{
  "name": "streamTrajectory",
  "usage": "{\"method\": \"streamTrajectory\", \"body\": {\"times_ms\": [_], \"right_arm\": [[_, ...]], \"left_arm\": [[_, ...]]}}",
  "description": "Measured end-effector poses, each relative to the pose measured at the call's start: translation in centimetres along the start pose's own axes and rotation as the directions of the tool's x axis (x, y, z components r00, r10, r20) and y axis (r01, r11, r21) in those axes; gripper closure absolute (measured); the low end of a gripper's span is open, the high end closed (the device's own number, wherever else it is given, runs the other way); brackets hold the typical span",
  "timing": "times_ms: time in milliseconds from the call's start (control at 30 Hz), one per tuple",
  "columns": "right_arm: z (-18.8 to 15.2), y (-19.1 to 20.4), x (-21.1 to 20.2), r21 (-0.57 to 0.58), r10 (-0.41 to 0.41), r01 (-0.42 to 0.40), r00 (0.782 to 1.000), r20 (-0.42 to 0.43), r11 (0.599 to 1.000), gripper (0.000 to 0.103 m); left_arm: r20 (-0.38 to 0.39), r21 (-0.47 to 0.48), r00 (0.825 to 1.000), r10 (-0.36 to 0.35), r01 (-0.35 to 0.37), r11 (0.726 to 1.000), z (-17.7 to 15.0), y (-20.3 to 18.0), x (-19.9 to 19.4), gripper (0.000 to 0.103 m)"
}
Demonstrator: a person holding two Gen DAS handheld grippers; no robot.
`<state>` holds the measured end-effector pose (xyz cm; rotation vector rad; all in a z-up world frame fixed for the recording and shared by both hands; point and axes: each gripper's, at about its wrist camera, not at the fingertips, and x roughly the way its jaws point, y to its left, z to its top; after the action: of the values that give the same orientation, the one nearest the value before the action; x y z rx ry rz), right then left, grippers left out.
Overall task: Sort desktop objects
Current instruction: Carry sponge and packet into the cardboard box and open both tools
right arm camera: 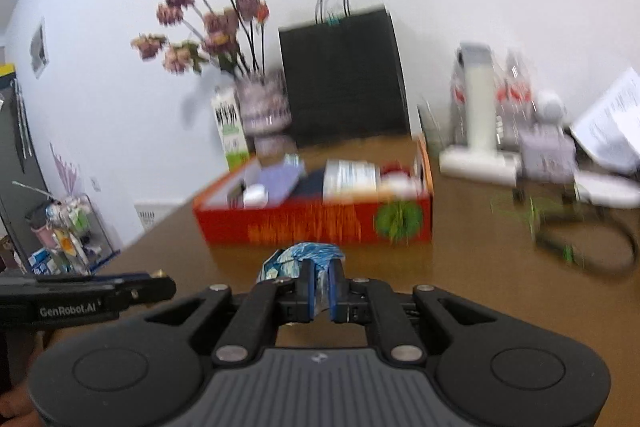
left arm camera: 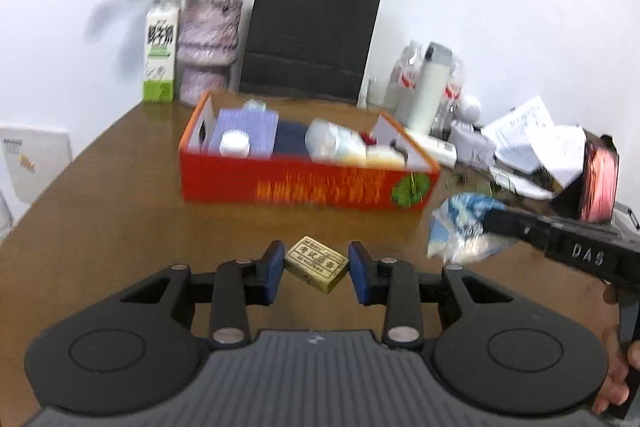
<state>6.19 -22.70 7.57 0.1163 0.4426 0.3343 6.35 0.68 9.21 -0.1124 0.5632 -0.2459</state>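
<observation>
A small gold box is held, turned cornerwise, between the blue pads of the left gripper, above the table. A red box full of things is seen farther back, in the middle. A crumpled blue packet is clamped in the closed right gripper.

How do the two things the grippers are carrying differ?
The small gold box in the left gripper is rigid and rectangular, with printed lettering; the blue-and-white wrapper in the right gripper is soft and crumpled. The box fills a wide gap between the fingers; the wrapper is pinched nearly flat. Both are gripped in front of the red box.
</observation>
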Motion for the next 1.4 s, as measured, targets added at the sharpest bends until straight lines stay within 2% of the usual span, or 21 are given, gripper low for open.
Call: {"method": "streamTrajectory", "body": {"times_ms": [67,167,267,367,400,500,600,700,733,800,867,900,967,1033,1067,1100,1167,1300,1400], "right_arm": [[3.1,-0.6,1.9,-0.003,0.007,-0.006,1.0,0.018,1.0,0.097],[8.1,-1.6,6.5,-0.028,-0.014,0.014,1.0,0.022,1.0,0.097],[12.4,-2.8,13.0,-0.07,-0.05,0.048,0.998,-0.028,0.996,0.097],[15.0,-4.4,19.8,-0.082,-0.089,0.08,0.99,-0.106,0.993,0.097],[15.4,-4.8,21.9,-0.099,-0.109,0.096,0.985,-0.134,0.99,0.097],[15.6,-6.5,28.3,-0.085,-0.125,0.107,0.963,-0.241,0.991,0.097],[14.3,-8.0,32.6,-0.063,-0.126,0.111,0.935,-0.332,0.992,0.097],[13.2,-8.6,35.5,-0.122,-0.192,0.157,0.906,-0.377,0.98,0.093],[12.8,-8.6,35.9,-0.134,-0.203,0.163,0.899,-0.388,0.977,0.09],[12.8,-8.5,36.5,-0.145,-0.216,0.171,0.889,-0.405,0.975,0.08],[13.3,-8.5,36.1,-0.141,-0.212,0.169,0.898,-0.386,0.975,0.069],[13.8,-8.5,35.5,-0.134,-0.203,0.164,0.907,-0.369,0.977,0.057],[14.7,-8.4,34.3,-0.121,-0.191,0.158,0.918,-0.347,0.98,0.04],[15.9,-8.1,33.4,-0.123,-0.19,0.157,0.923,-0.336,0.98,0.037],[16.2,-8.0,33.0,-0.122,-0.19,0.158,0.923,-0.335,0.98,0.034],[16.6,-7.8,32.6,-0.118,-0.188,0.156,0.921,-0.34,0.981,0.026],[16.8,-7.5,31.8,-0.091,-0.169,0.146,0.916,-0.364,0.985,0.018],[16.2,-6.9,30.5,-0.005,-0.141,0.152,0.904,-0.403,0.988,0.018],[15.6,-5.5,29.0,-0.002,-0.148,0.161,0.905,-0.399,0.987,0.018]], "left_arm": [[0.007,0.0,1.0,0.01,-0.01,1.0,3.3,0.6,1.9,0.068],[-0.002,0.004,1.0,-0.024,0.024,1.0,8.8,1.7,6.0,0.068],[-0.039,0.023,0.999,0.007,-0.006,1.0,13.7,2.6,11.8,0.067],[-0.103,0.068,0.992,0.067,-0.061,0.996,16.9,3.0,18.7,0.067],[-0.12,0.069,0.989,0.085,-0.077,0.995,17.3,3.2,20.5,0.067],[-0.184,0.067,0.98,0.077,-0.065,0.996,18.1,3.6,26.3,0.067],[-0.222,0.103,0.97,0.101,-0.079,0.991,17.9,3.4,30.7,0.067],[-0.284,0.11,0.952,0.111,-0.083,0.99,17.4,3.4,34.1,0.066],[-0.289,0.108,0.951,0.112,-0.084,0.991,17.4,3.4,34.7,0.066],[-0.302,0.106,0.948,0.102,-0.073,0.992,17.6,3.2,35.2,0.057],[-0.299,0.089,0.952,0.07,-0.045,0.995,18.4,3.2,34.7,0.05],[-0.281,0.089,0.957,0.066,-0.042,0.995,19.0,3.0,34.0,0.041],[-0.251,0.11,0.965,0.075,-0.049,0.993,20.1,2.7,32.6,0.027],[-0.233,0.124,0.968,0.097,-0.069,0.99,21.2,2.3,31.3,0.024],[-0.239,0.123,0.965,0.106,-0.078,0.989,21.6,2.3,30.9,0.02],[-0.254,0.121,0.96,0.12,-0.092,0.988,21.9,2.3,30.3,0.016],[-0.274,0.113,0.948,0.161,-0.135,0.984,22.0,2.6,29.3,0.014],[-0.33,0.09,0.916,0.228,-0.209,0.974,21.1,3.3,27.5,0.008],[-0.345,0.08,0.897,0.276,-0.264,0.961,20.3,3.8,26.0,0.007]]}}
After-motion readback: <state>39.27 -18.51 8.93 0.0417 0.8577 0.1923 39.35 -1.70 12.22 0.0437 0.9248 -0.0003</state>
